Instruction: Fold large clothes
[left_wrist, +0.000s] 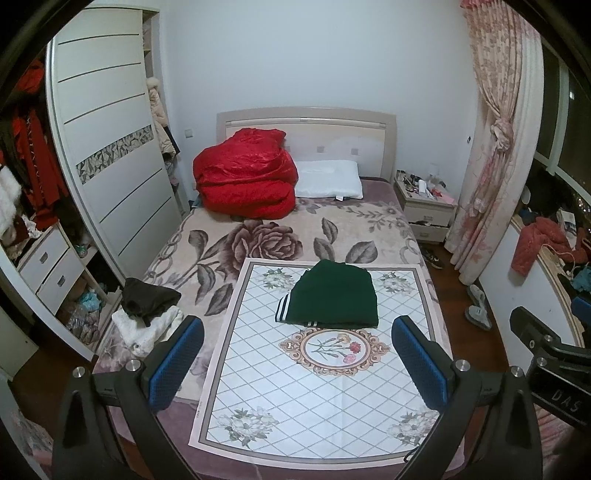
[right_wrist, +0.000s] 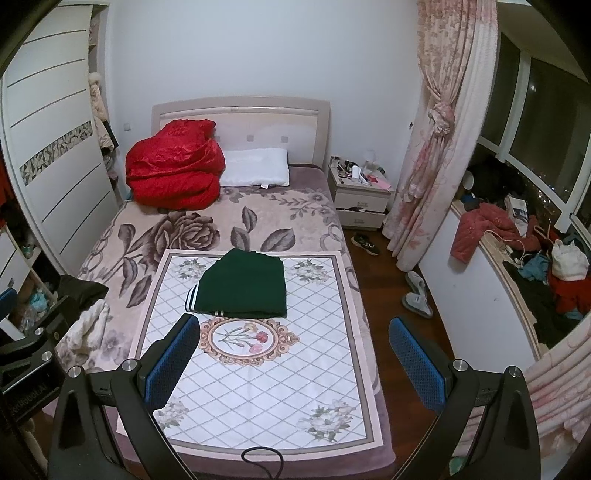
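Observation:
A dark green garment (left_wrist: 334, 294) with white-striped cuffs lies folded into a compact rectangle on the far half of a white diamond-patterned mat (left_wrist: 258, 387) on the bed; it also shows in the right wrist view (right_wrist: 245, 286). My left gripper (left_wrist: 297, 360) is open and empty, held above the near part of the mat, short of the garment. My right gripper (right_wrist: 295, 354) is open and empty, above the mat's (right_wrist: 258, 387) right side. A dark and a white garment (left_wrist: 149, 308) lie piled at the bed's left edge.
A red quilt (left_wrist: 245, 173) and white pillow (left_wrist: 328, 179) lie at the headboard. A wardrobe (left_wrist: 110, 147) stands left, a nightstand (right_wrist: 362, 195) and curtain (right_wrist: 428, 147) right. Shoes and slippers (right_wrist: 417, 295) lie on the floor. A cluttered ledge (right_wrist: 517, 251) runs along the window.

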